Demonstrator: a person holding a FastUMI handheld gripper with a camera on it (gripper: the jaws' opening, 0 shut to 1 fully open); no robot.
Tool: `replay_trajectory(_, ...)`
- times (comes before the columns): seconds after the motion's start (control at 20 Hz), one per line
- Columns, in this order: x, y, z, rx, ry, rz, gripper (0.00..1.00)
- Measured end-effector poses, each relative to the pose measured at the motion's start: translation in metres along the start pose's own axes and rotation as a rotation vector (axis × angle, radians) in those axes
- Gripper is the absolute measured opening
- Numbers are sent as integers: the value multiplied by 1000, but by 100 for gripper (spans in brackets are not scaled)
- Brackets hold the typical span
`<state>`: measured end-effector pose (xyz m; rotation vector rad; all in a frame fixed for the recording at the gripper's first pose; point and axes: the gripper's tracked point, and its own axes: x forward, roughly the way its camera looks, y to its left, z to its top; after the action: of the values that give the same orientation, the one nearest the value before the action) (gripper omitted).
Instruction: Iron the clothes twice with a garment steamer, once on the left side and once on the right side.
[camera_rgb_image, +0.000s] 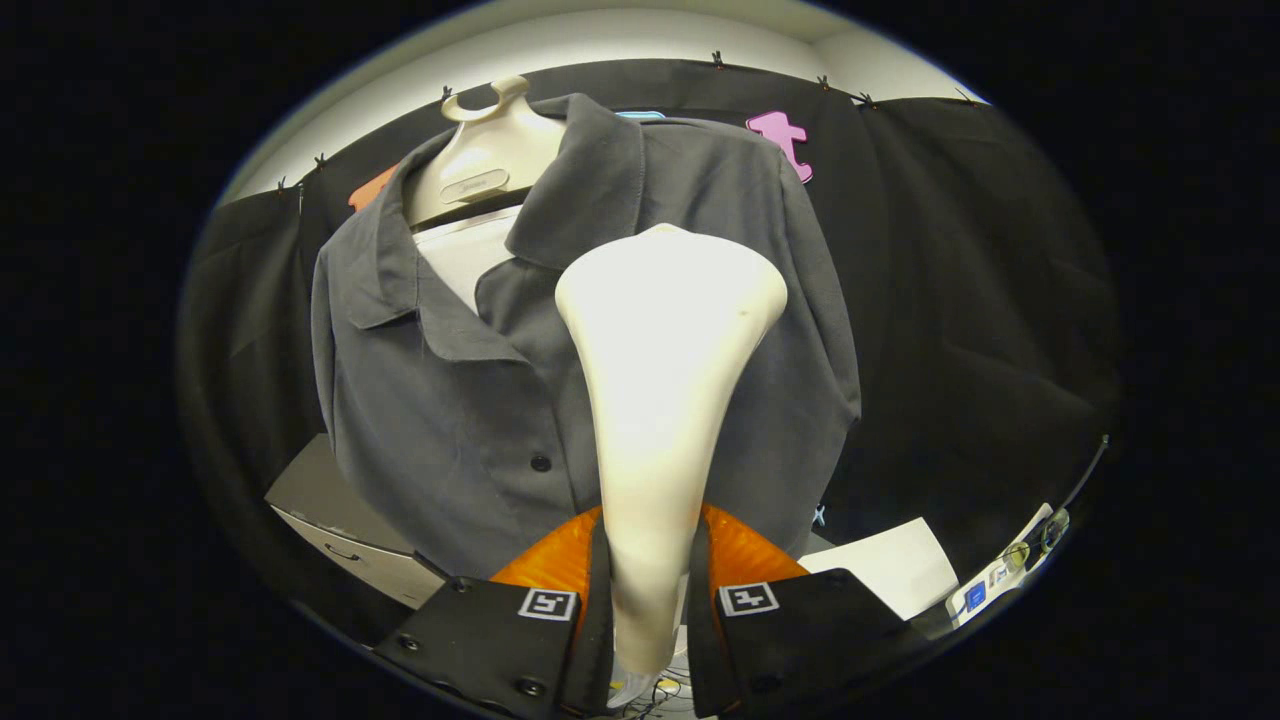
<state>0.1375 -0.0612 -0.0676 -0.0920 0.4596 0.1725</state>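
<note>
Gripper (648, 585) is clamped on the garment steamer (665, 400) — both fingers (500, 640) press the sides of its narrow handle, gap only as wide as that handle. Steamer is cream, stands roughly upright between the fingers, and flares into a wide head at the top.

Landmark: the grey shirt (470, 400). It hangs on a cream mannequin-style hanger (487, 150) with a loop on top; collar open, white panel (475, 255) visible in the neck opening. The steamer head sits in front of the shirt's chest, on the panel to the viewer's right of the button placket (541, 462). Can't tell whether the head touches the fabric or floats just off it.

Below the shirt's hem, toward the collar side, a light cabinet with a drawer (340, 530). Below the hem on the opposite side, a white sheet (890, 565) lies flat, with a small tagged item (1000, 580) beyond it — too small to identify.
</note>
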Motion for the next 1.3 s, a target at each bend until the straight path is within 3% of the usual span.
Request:
replay_trajectory(0.6,20,-1,-44,13,90,47,38)
replay_trajectory(1.3,30,-18,-103,53,204,7,38)
